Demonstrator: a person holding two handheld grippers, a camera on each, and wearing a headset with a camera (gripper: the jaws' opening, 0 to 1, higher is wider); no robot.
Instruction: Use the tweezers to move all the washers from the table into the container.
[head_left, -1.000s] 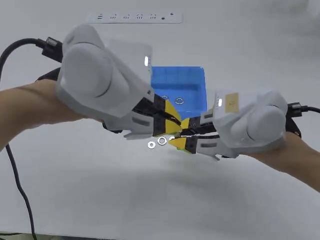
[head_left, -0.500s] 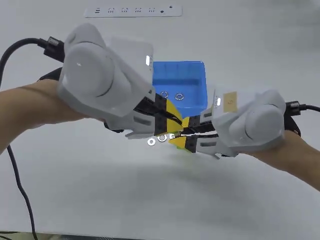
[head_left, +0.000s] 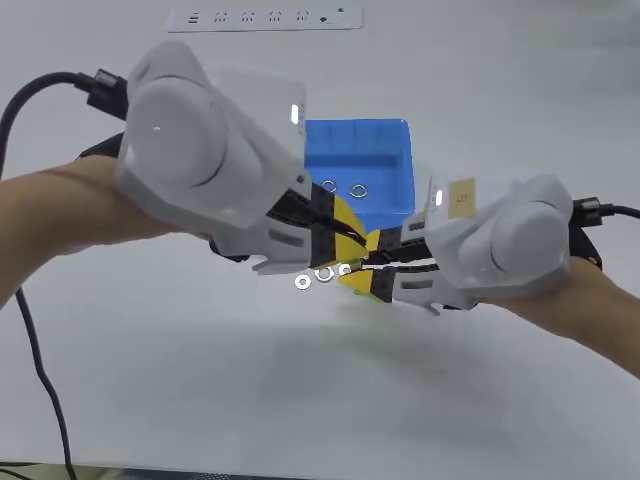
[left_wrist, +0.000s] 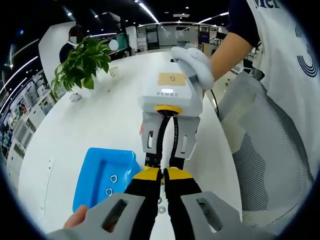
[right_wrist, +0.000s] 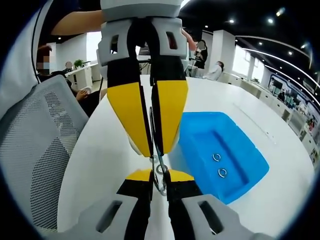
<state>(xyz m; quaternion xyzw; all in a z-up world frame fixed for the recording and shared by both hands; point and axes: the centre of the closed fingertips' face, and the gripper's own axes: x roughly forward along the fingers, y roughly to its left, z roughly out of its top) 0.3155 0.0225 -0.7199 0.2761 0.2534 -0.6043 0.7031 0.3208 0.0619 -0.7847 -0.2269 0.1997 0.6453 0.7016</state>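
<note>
Nothing has really moved in the last second: both grippers stay tip to tip over the washers, and only the camera has slid a touch.

The left gripper (head_left: 355, 240) reaches in from the upper left of the head view and the right gripper (head_left: 368, 278) from the lower right, their tips meeting at centre. In the right gripper view both pairs of jaws are pressed onto the thin tweezers (right_wrist: 158, 162), which run from one pair to the other. Three washers (head_left: 323, 274) lie in a row on the table (head_left: 200, 360), just left of the tips. At upper centre the blue bin (head_left: 385, 165) holds two more washers (head_left: 358, 191).
</note>
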